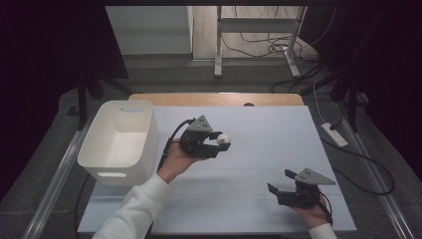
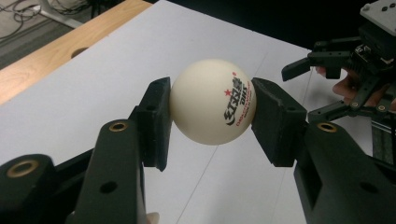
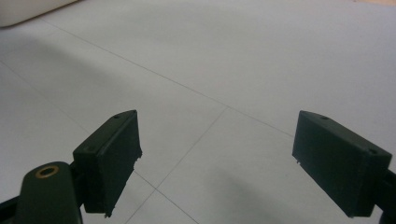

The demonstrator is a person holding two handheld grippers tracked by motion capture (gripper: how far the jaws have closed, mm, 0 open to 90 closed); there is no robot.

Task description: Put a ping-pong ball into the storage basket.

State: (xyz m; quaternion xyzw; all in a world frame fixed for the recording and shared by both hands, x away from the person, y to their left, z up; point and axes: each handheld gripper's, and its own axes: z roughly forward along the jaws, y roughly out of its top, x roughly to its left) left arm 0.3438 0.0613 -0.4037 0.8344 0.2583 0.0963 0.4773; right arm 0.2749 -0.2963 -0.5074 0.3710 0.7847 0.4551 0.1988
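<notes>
White table-tennis ball (image 2: 213,101) with red and black print, clamped between the two pads of the left gripper (image 1: 222,141) and held above the white counter (image 1: 259,129). Right gripper (image 1: 279,182), jaws spread and empty, near the counter's front edge. White bin (image 1: 119,142) at far left; grey floor with cables beyond.

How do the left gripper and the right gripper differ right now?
The black two-jaw left gripper is shut on a white table-tennis ball with red and black print; the black two-jaw right gripper stands open with nothing between its pads. In the high view the left one is beside the white plastic bin; the right one is near the white table's front edge. Both are hand-held.
</notes>
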